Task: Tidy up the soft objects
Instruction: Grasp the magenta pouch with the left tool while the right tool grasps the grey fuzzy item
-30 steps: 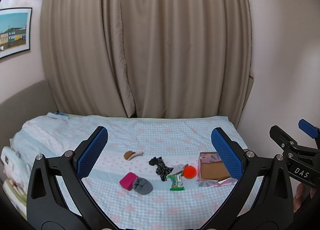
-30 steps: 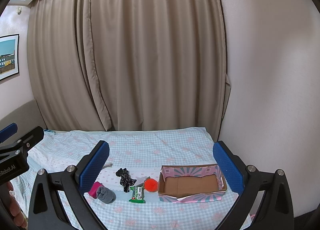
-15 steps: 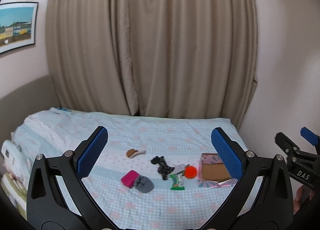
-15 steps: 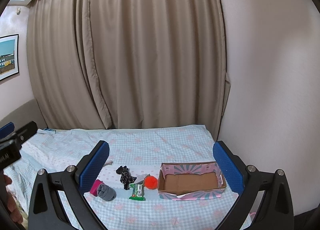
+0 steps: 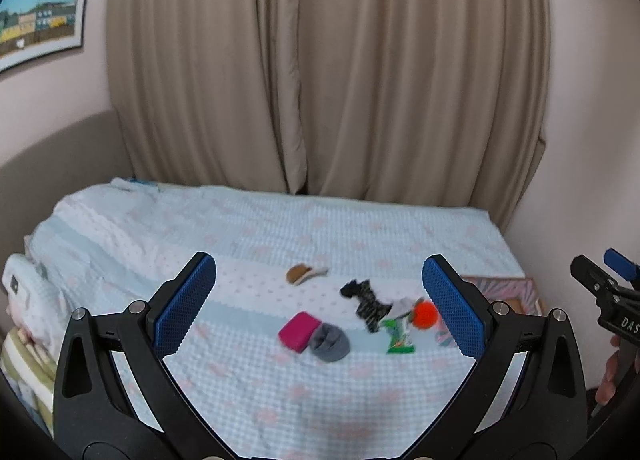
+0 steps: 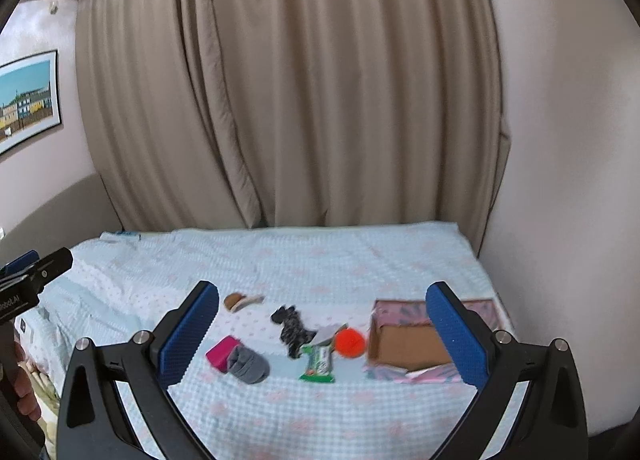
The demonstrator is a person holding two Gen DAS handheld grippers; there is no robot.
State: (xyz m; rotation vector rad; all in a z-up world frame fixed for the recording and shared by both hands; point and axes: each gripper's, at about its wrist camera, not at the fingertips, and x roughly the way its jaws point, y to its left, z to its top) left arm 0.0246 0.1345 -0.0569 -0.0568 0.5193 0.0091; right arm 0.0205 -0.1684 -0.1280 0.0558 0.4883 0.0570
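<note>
Soft things lie on the bed: a pink and grey sock bundle (image 5: 314,336) (image 6: 238,358), a dark patterned cloth (image 5: 366,300) (image 6: 292,326), an orange ball (image 5: 425,314) (image 6: 350,343), a green packet (image 5: 398,338) (image 6: 318,364) and a brown and white piece (image 5: 302,273) (image 6: 240,301). A pink-patterned open cardboard box (image 6: 408,348) (image 5: 516,292) stands right of them. My left gripper (image 5: 318,304) and my right gripper (image 6: 322,334) are both open, empty, and held well back above the near bed edge.
The bed (image 5: 240,228) has a light blue checked cover and fills the floor between walls. Beige curtains (image 5: 320,80) hang behind it. A framed picture (image 5: 36,16) hangs on the left wall. Folded bedding (image 5: 24,320) lies at the bed's left edge.
Both grippers have tilted down and moved closer to the bed, so the objects look larger and higher. The jaws have stayed open. Nothing on the bed has moved.
</note>
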